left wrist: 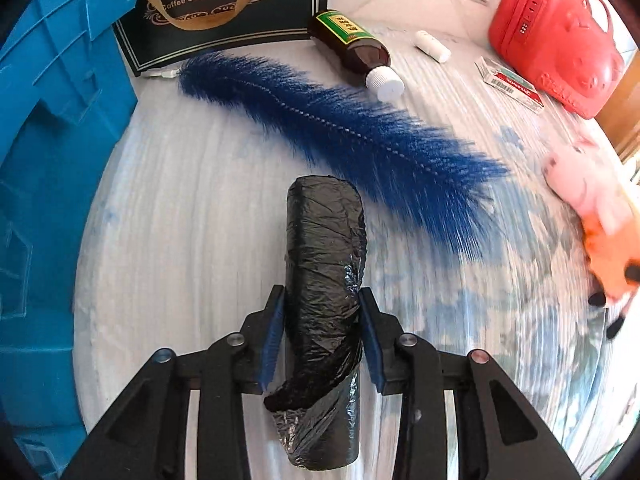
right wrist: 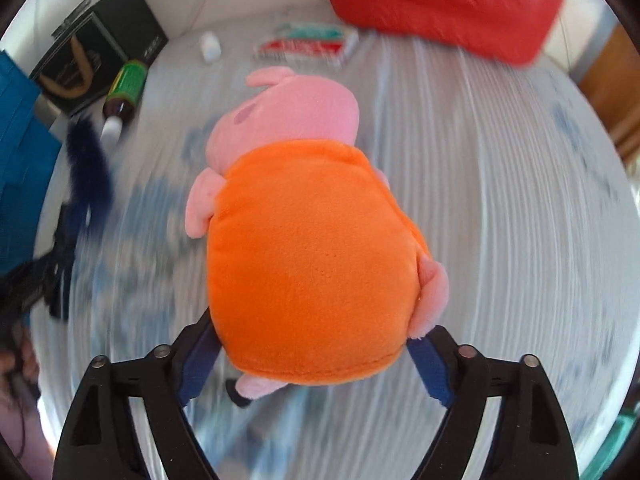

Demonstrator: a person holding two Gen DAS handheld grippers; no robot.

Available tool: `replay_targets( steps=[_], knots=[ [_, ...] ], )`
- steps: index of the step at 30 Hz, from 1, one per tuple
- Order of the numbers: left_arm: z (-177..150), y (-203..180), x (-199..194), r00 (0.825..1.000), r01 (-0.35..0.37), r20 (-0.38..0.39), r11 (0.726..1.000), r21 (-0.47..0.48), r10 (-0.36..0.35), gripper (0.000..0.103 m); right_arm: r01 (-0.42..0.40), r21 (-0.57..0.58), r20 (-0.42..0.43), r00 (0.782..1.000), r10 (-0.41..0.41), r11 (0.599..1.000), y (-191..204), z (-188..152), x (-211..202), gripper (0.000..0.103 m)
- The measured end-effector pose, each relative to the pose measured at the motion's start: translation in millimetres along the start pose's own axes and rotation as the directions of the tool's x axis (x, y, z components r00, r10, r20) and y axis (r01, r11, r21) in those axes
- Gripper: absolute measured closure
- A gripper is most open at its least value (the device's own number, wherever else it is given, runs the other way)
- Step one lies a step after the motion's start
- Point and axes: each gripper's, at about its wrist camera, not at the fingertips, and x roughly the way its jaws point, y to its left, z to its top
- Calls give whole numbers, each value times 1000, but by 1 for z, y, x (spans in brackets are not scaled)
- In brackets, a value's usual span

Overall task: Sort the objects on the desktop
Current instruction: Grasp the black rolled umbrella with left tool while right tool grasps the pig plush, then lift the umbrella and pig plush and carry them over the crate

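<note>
Left wrist view: left gripper point(left wrist: 322, 336) was clamped on a black bag roll point(left wrist: 324, 276), both blue pads pressed into the plastic at mid-length, loose tail hanging below. Roll looked lifted off the surface point(left wrist: 180, 208), probably headed for the blue crate point(left wrist: 52, 128) at left, the likely sort bin. Grip across the narrow axis suits a soft cylinder. A blue duster point(left wrist: 340, 120) lay diagonally just beyond, near but apart from the roll. Behind it: brown bottle point(left wrist: 352, 50) on its side, white cap toward camera, green label unreadable; small white tube point(left wrist: 432, 46); flat red-white box point(left wrist: 512, 84), print too small; red case point(left wrist: 556, 40). A dark bag point(left wrist: 224, 8) read "Coffee Cup And Sau…", the rest cut off by its tan handle.

Right wrist view: right gripper point(right wrist: 316, 360) stood wide around the orange belly of a pig plush point(right wrist: 308, 240), head pointing away. Pads flanked the body; left pad seemed against the fabric, right pad beside a pink arm. Firm pinch unclear amid blur, so probably straddling, not gripping. Plush lay mid-surface, well apart from the crate.
</note>
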Motion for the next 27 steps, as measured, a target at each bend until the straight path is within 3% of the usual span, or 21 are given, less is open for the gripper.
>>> replay_targets(
  steps=[2, 4, 13, 24, 27],
  knots=[
    [0, 4, 2, 1000, -6, -13, 1000, -5, 6, 68, 5, -2, 13, 1000, -5, 1000, -4, -10, -5, 10],
    [-1, 7, 4, 999, -10, -31, 1000, -16, 9, 68, 6, 10, 38, 999, -6, 1000, -6, -10, -8, 0],
    [-6, 12, 1, 1000, -5, -19, 1000, -11, 4, 68, -31, 64, 104, 994, 24, 997, -6, 11, 15, 0],
    [-8, 15, -1, 1000, -15, -17, 1000, -15, 15, 68, 16, 67, 119, 993, -24, 998, 5, 13, 38, 0],
    [-12, 18, -3, 1000, -18, -14, 1000, -25, 18, 68, 48, 50, 157, 986, -56, 998, 11, 6, 28, 9]
  ],
)
